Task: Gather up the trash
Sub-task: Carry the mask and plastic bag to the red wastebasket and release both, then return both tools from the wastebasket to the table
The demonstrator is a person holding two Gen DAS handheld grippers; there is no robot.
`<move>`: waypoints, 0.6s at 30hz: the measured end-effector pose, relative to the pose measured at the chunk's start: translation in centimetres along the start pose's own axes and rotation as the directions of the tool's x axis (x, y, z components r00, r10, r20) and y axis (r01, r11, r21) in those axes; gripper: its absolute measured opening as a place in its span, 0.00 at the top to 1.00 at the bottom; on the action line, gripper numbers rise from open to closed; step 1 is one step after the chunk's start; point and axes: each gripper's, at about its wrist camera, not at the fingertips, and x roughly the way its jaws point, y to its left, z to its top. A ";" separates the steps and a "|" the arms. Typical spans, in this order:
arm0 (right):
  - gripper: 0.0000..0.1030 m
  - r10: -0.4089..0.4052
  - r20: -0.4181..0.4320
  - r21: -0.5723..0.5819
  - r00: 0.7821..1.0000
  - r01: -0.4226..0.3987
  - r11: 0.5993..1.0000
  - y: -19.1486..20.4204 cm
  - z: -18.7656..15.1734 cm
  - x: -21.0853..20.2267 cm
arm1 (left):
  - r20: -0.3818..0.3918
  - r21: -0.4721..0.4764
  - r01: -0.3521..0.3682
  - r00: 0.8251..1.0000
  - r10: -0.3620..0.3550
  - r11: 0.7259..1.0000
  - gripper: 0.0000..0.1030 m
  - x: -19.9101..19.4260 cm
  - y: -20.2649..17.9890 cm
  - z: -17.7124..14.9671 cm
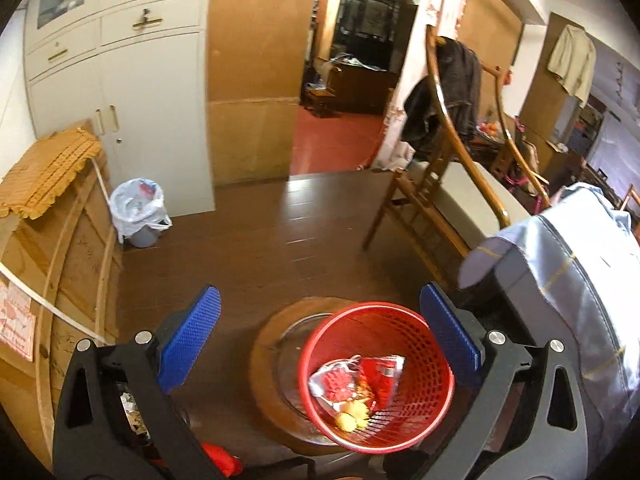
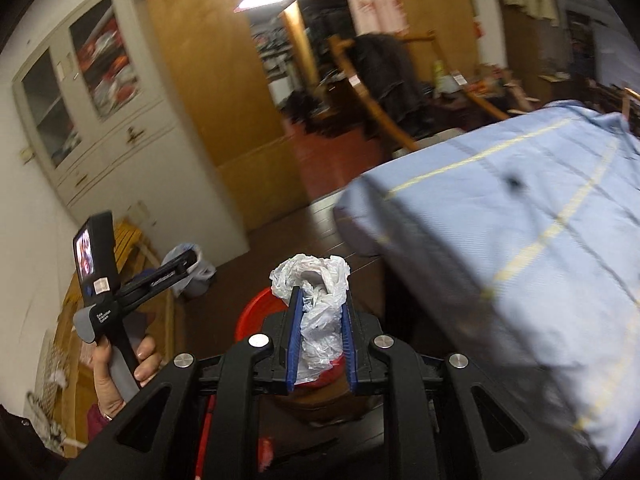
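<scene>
A crumpled white plastic bag (image 2: 316, 312) is being clenched between the blue pads of the right gripper (image 2: 320, 300), its loose end bunching out past the fingertips. It is being held just above the red mesh basket (image 1: 376, 376), whose rim is peeking out beneath the bag in the right wrist view. The left gripper (image 1: 320, 320) is being held spread wide with nothing between its pads; the basket, standing on a round wooden stool (image 1: 268, 360), is being framed between them. Red and yellow wrappers (image 1: 356, 384) are lying in the basket already.
</scene>
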 end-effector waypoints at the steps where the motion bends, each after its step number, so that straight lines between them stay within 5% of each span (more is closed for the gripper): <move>1: 0.81 0.013 -0.017 -0.009 1.000 -0.013 1.000 0.5 0.3 1.2 | 0.000 -0.004 -0.003 1.000 0.003 1.000 0.07 0.1 0.1 0.2; 5: 0.77 0.075 -0.099 -0.034 0.992 -0.079 0.996 2.8 1.0 7.0 | -0.003 -0.028 -0.034 0.999 0.034 0.999 0.07 0.9 1.4 0.5; 7: 0.60 0.078 -0.140 -0.049 0.987 -0.086 0.995 3.6 1.1 10.3 | -0.016 -0.036 -0.046 0.999 0.046 0.998 0.07 1.4 1.9 0.5; 10: 0.48 0.065 -0.181 -0.036 0.981 -0.073 0.997 3.9 1.2 13.5 | -0.036 -0.026 -0.054 0.998 0.053 0.998 0.07 2.0 2.0 0.3; 18: 0.44 0.017 -0.084 -0.013 0.996 -0.019 1.000 2.0 1.9 9.6 | -0.023 0.017 -0.009 1.000 0.009 1.000 0.07 1.3 0.2 -0.3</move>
